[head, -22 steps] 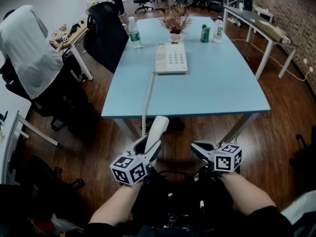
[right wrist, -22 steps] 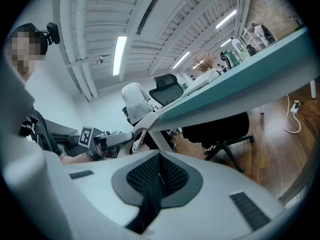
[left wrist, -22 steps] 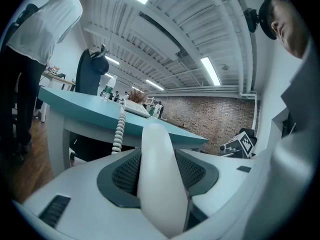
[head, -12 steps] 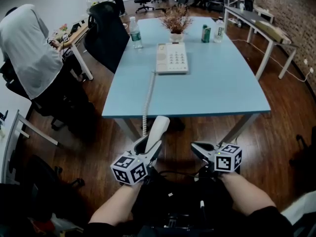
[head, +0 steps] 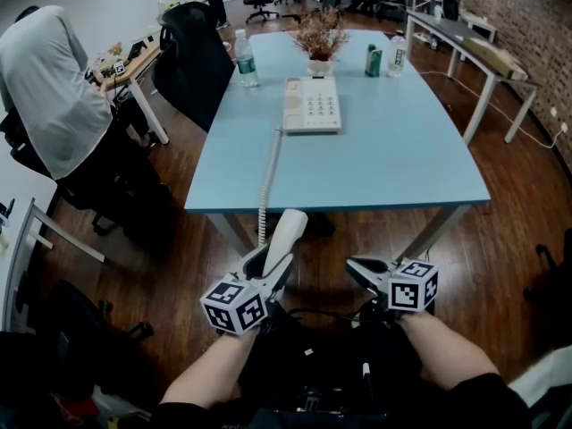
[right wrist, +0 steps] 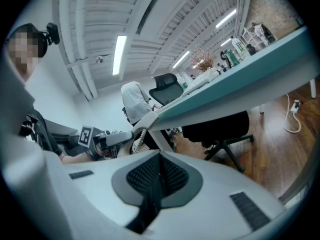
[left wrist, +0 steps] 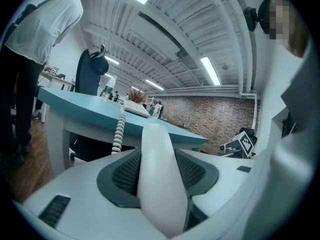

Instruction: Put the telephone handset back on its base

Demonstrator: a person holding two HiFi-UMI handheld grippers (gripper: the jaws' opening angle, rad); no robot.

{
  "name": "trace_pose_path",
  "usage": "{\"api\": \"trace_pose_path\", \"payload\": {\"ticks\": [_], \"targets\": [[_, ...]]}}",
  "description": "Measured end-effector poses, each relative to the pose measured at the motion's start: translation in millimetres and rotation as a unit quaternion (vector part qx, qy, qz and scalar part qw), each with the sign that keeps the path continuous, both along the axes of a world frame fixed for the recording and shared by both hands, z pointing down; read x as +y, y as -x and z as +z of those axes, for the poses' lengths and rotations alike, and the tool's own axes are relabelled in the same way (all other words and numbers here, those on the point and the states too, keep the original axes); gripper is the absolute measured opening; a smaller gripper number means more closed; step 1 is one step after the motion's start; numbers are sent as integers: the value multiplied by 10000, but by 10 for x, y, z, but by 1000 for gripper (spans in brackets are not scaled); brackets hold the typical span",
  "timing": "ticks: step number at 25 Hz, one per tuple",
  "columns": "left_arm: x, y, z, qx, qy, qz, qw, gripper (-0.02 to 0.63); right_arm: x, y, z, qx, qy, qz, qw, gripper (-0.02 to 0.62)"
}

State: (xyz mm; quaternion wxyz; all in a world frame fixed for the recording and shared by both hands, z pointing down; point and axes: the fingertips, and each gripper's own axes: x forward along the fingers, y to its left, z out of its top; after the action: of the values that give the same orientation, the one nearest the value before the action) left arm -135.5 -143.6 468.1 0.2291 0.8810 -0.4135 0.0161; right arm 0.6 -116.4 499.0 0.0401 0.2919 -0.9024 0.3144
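My left gripper is shut on the white telephone handset, held low in front of the table's near edge. In the left gripper view the handset stands between the two dark pads. A coiled cord runs from it up over the table edge to the white telephone base, which sits in the middle of the light blue table. My right gripper is shut and holds nothing, level with the left one. In its own view the pads meet.
On the table's far end stand a water bottle, a pot of dried flowers, a green can and a small bottle. A black office chair is at the table's left. A person in a white shirt bends over at far left.
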Motion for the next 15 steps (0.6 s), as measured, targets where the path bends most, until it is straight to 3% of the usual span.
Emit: {"api": "trace_pose_path", "payload": {"ticks": [15], "targets": [[186,-135,-276,76,-212,231,9995,215,81,77,-70,-139,90,-69,9998,9]]}}
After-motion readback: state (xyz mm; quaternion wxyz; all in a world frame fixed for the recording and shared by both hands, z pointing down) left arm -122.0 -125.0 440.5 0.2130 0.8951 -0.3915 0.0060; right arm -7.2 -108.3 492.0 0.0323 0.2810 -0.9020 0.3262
